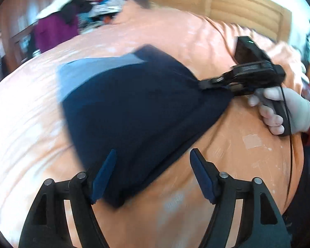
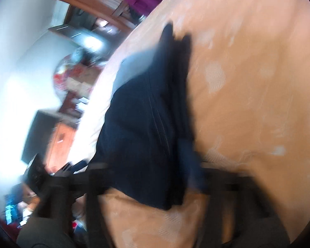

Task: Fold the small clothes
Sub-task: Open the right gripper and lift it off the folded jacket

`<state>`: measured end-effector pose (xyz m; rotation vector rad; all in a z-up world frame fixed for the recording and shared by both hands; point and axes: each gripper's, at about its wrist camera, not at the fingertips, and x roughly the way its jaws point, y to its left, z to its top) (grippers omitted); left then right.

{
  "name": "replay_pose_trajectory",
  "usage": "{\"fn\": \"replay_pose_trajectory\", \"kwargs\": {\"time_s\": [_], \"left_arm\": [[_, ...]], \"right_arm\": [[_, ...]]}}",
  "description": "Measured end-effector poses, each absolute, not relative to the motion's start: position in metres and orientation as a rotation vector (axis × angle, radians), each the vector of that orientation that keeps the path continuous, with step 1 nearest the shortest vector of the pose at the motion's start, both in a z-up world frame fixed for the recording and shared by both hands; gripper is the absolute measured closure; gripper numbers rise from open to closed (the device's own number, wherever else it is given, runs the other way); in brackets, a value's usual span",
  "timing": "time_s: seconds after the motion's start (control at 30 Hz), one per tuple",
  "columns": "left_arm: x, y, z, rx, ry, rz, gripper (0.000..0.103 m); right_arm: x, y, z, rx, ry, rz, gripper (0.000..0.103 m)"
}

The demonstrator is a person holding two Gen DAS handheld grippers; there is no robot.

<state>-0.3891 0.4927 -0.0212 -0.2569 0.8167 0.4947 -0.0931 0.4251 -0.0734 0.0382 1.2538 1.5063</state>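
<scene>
My right gripper (image 1: 204, 84) is pinching one corner of the dark navy garment (image 1: 134, 107), and the cloth runs taut from that pinch down to where it lies on the bed's peach bedspread (image 1: 196, 41). My left gripper (image 1: 153, 165) is spread wide, its blue-padded fingers (image 1: 105, 173) on either side of the garment's near edge, gripping nothing. The garment lies in the middle of the bed, partly lifted on the right side, with a paler grey-blue panel (image 1: 97, 68) showing at its far edge.

The risk I see is that only one corner is held. If I pull the right side further before the left closes, the whole piece could drag across the bedspread instead of folding, and the layers could bunch or twist. The pinch looks small, right at the cloth's tip, so a sharp tug might slip it out. In the right wrist view the garment (image 2: 146, 124) is heavily smeared by motion, so I cannot judge from there how much cloth sits in the jaws. Closing the left too shallowly might catch one layer only, or snag the bedspread underneath.
</scene>
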Motion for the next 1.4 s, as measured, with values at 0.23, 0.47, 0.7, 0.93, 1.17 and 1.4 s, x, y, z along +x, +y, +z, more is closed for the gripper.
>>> {"fn": "replay_pose_trajectory", "kwargs": {"time_s": [0.23, 0.47, 0.7, 0.93, 1.17, 1.4], "left_arm": [[-0.504, 0.529, -0.031, -0.503, 0.884, 0.886, 0.008], [-0.529, 0.533, -0.064, -0.602, 0.954, 1.011, 0.0], [-0.528, 0.543, -0.069, -0.621, 0.942, 1.024, 0.0], [-0.519, 0.552, -0.067, -0.659, 0.857, 1.054, 0.0], [-0.51, 0.553, -0.075, -0.589, 0.879, 1.085, 0.0], [-0.516, 0.552, -0.076, -0.607, 0.835, 1.066, 0.0]], "right_arm": [[-0.145, 0.382, 0.003, -0.357, 0.844, 1.278, 0.0], [-0.192, 0.359, -0.04, -0.572, 0.891, 1.235, 0.001], [-0.191, 0.35, -0.078, -0.611, 0.935, 1.204, 0.0], [-0.193, 0.352, -0.078, -0.614, 0.93, 1.169, 0.0], [-0.185, 0.362, -0.056, -0.475, 1.004, 1.183, 0.01], [-0.189, 0.373, -0.018, -0.392, 0.883, 1.29, 0.033]]}}
